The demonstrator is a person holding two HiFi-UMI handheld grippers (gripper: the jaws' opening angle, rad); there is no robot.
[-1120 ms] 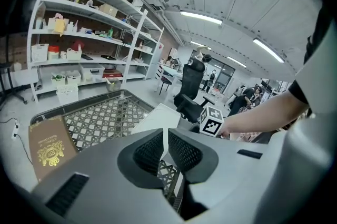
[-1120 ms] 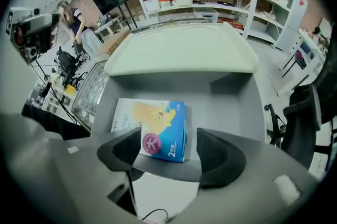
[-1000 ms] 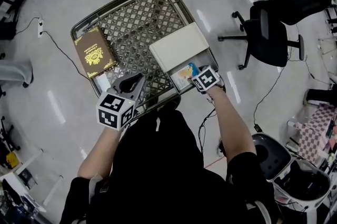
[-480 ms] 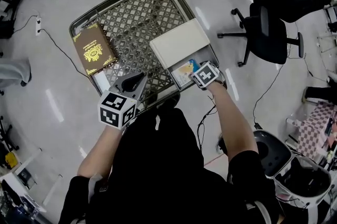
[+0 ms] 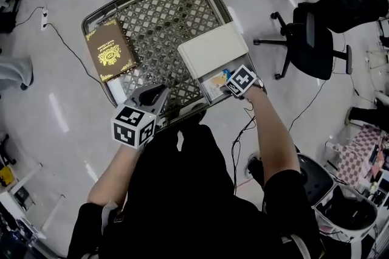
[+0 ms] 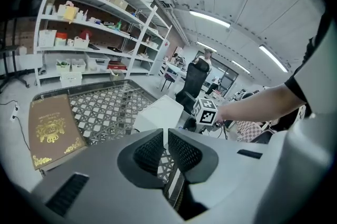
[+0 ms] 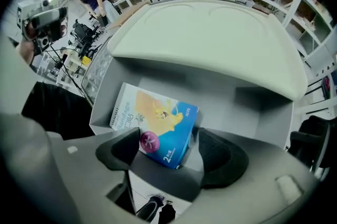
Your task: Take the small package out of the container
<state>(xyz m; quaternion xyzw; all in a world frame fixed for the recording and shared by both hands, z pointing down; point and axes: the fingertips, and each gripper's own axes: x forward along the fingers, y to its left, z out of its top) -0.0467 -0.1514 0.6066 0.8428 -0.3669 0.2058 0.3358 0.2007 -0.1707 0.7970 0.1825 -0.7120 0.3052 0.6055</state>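
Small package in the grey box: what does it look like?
The small package is a flat cardboard-looking box, white at one end, blue at the other, with a yellow picture and a pink circle. It lies askew in the grey container, at the end its lid leaves uncovered. The right gripper's fingers, opening, flank its near corner.

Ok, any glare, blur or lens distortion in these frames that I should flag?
Head view: light streaks glare on the glossy floor, otherwise sharp. Left gripper view: strong fisheye bends the shelving; corners go black. Right gripper view: same bulge, lid evenly lit, small package in focus, its print legible.
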